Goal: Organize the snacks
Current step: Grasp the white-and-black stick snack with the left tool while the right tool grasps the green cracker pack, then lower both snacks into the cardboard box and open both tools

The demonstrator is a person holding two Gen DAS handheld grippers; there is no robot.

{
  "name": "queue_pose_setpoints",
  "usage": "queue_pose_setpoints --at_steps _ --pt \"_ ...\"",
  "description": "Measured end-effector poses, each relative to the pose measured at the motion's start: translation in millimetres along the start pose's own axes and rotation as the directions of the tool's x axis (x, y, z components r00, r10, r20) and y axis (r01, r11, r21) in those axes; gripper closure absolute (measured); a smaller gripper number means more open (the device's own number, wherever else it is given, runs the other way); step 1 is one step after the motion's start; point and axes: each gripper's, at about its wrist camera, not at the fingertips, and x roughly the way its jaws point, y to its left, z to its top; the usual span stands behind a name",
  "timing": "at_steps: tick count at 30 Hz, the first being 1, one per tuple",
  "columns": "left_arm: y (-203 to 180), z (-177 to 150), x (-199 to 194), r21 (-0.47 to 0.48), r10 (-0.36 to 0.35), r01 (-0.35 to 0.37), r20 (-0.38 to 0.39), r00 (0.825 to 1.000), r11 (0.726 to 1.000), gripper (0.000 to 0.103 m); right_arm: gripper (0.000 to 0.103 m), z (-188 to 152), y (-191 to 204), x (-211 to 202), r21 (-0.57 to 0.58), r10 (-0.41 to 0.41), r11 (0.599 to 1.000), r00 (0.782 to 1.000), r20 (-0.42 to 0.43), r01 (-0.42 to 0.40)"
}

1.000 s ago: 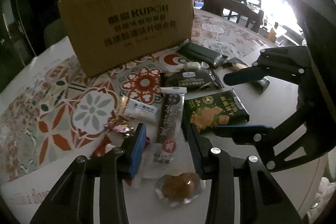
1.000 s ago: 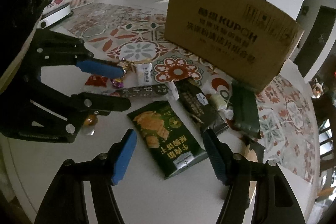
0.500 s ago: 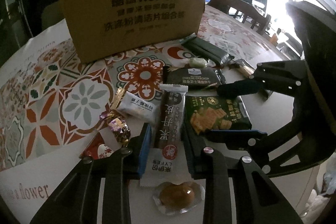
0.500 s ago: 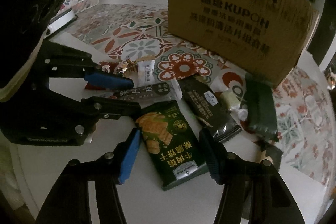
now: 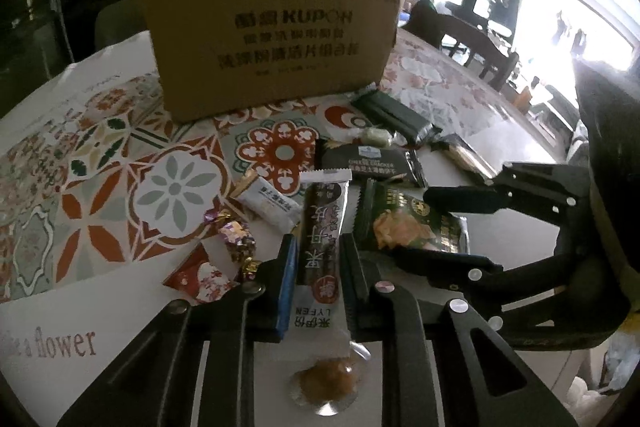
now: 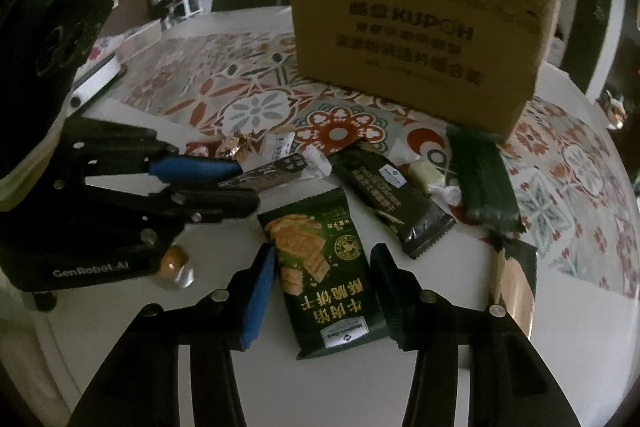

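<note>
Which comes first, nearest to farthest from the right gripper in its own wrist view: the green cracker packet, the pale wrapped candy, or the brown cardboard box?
1. Green cracker packet: between the closing jaws of the right gripper.
2. Pale wrapped candy: farther back, to the right, on the patterned mat.
3. Brown cardboard box: farthest, standing at the back of the table.

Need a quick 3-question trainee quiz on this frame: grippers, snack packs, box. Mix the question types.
1. True or false: the left gripper is shut on the long brown snack bar.
2. What lies between the right gripper's fingers? A) green cracker pack B) wrapped candy C) cardboard box
3. Fill in: the cardboard box stands ___ the snacks, seen from both cameras.

Key: 1 true. 2 A, the green cracker pack; the fingers are closing on it. 3 behind.
</note>
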Motion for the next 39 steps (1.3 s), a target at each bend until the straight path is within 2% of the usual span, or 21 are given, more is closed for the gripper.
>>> queue_pose_setpoints --at_steps 11,20,30,39 --pt "-2.2 -2.2 -31.1 -0.058 0.017 -0.012 0.08 0.997 0.998 0.083 0.054 4.4 3.1 -27.7 0.117 -0.048 0.992 0.994 0.096 0.036" --pt "-3.3 4.6 -64.7 -0.095 0.047 -0.03 0.175 0.983 0.995 0.083 0.054 14.2 10.0 -56.1 0.172 -0.089 0.983 0.979 0.181 0.058" --pt "-1.0 21.0 -102.2 -0.11 0.076 -0.046 0.28 0.957 0.993 0.083 0.054 32.7 18.2 -90.3 0.207 -0.124 0.976 0.945 0.302 0.062" --pt "8.8 51.9 -118.3 -0.112 0.095 -0.059 0.353 0.931 0.992 0.084 0.054 62.9 13.3 -106.7 0.216 -0.163 0.973 0.91 0.381 0.084"
